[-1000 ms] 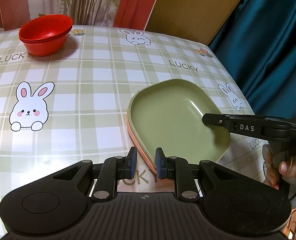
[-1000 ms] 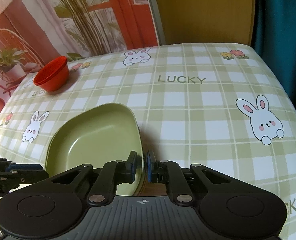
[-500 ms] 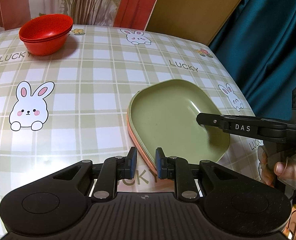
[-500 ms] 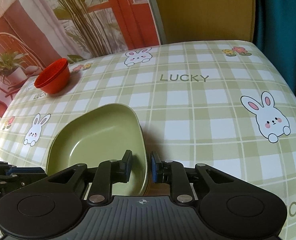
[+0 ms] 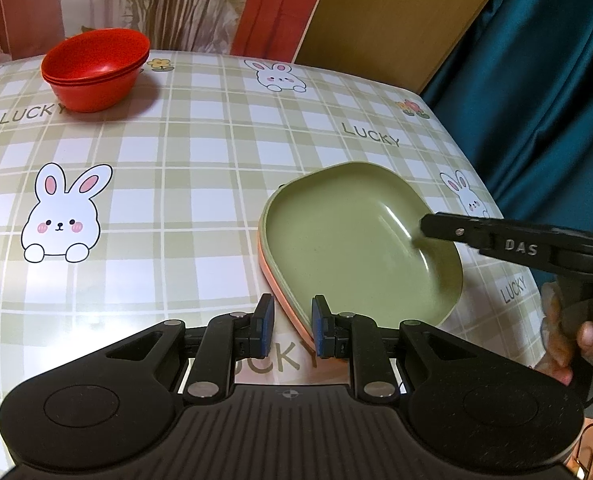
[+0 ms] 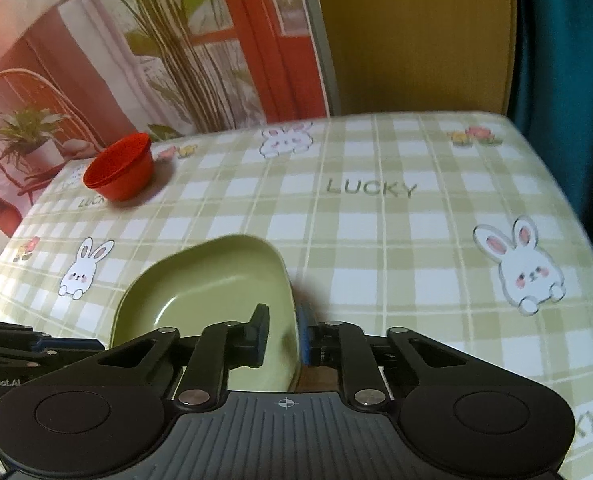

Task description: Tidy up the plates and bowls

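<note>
A green plate (image 5: 356,240) lies stacked on an orange plate (image 5: 274,286) on the near right of the table. It also shows in the right wrist view (image 6: 212,280). My left gripper (image 5: 289,326) is open, its jaws on either side of the stack's near rim without pinching it. My right gripper (image 6: 282,334) is open and straddles the green plate's right rim, one finger inside the plate; it shows from the side in the left wrist view (image 5: 436,226). Stacked red bowls (image 5: 94,68) stand at the far left, also in the right wrist view (image 6: 120,170).
The table (image 5: 176,184) wears a green plaid cloth with rabbits and "LUCKY" print. A teal curtain (image 5: 536,60) hangs past the right edge. A wooden panel (image 5: 396,20) and a red patterned backdrop stand behind the table.
My right gripper has opened from a narrow gap, lifted and drawn back toward the plate's right rim, which it now straddles. The left gripper and the plates have not moved.
</note>
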